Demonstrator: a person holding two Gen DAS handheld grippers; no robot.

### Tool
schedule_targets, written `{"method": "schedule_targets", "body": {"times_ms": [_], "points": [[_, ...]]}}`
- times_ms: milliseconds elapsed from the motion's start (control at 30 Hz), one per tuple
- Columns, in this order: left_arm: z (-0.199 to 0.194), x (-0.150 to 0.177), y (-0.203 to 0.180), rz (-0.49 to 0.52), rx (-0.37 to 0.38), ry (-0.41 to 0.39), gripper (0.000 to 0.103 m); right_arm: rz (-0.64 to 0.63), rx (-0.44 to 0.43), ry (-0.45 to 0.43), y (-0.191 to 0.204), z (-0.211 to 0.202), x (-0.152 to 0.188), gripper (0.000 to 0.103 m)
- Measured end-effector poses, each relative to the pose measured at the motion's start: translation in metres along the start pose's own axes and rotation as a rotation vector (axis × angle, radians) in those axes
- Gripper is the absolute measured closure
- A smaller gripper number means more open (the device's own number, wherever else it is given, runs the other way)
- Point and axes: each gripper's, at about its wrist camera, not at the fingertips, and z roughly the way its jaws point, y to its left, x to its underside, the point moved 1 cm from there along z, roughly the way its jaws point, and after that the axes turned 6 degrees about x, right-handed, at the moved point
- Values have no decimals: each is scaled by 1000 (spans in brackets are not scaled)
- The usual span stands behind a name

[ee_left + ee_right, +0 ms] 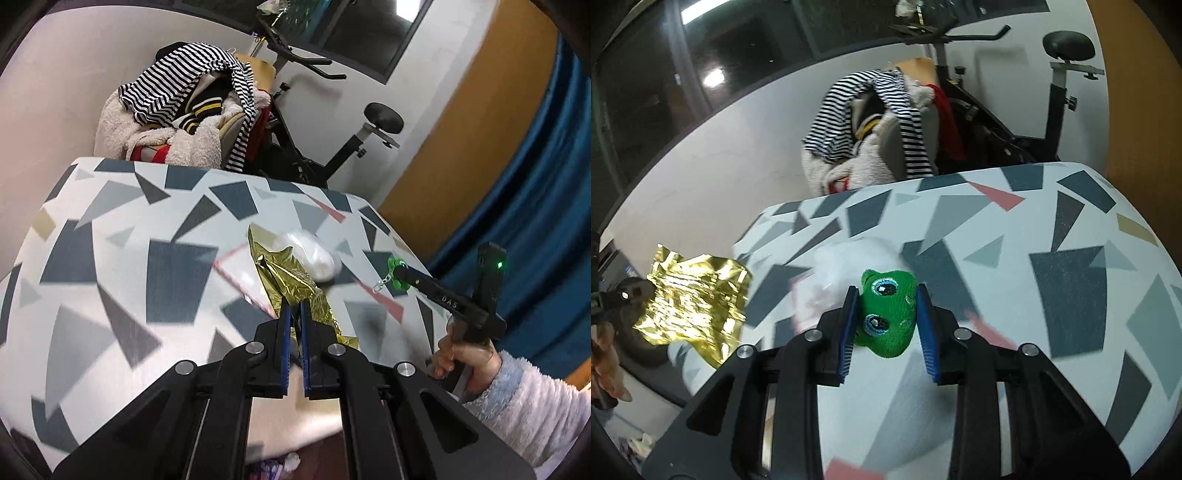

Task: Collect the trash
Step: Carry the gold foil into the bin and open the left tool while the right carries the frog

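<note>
Left wrist — crinkled, shiny gold foil wrapper (291,280)

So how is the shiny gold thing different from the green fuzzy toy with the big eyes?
The crinkled gold foil wrapper is thin, flat and shiny; the green plush toy is plump, soft and matte. The gold foil wrapper is plain, while the green plush toy has two blue stitched eyes. The left gripper pinches the wrapper by one edge; the right gripper squeezes the toy's sides. Both are held above the patterned tablecloth.

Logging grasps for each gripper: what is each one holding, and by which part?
Left gripper pinches the gold foil wrapper at its lower edge. Right gripper clamps the green plush toy by its sides.
</note>
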Motion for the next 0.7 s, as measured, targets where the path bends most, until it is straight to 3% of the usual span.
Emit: {"method": "schedule_targets", "body": {"times_ms": [433, 700], "points": [[-27, 119, -31, 48, 90, 122, 98, -40, -87, -26, 45, -73, 64, 70], [-27, 166, -40, 104, 100, 205, 98, -45, -103, -35, 54, -98, 94, 70]]}}
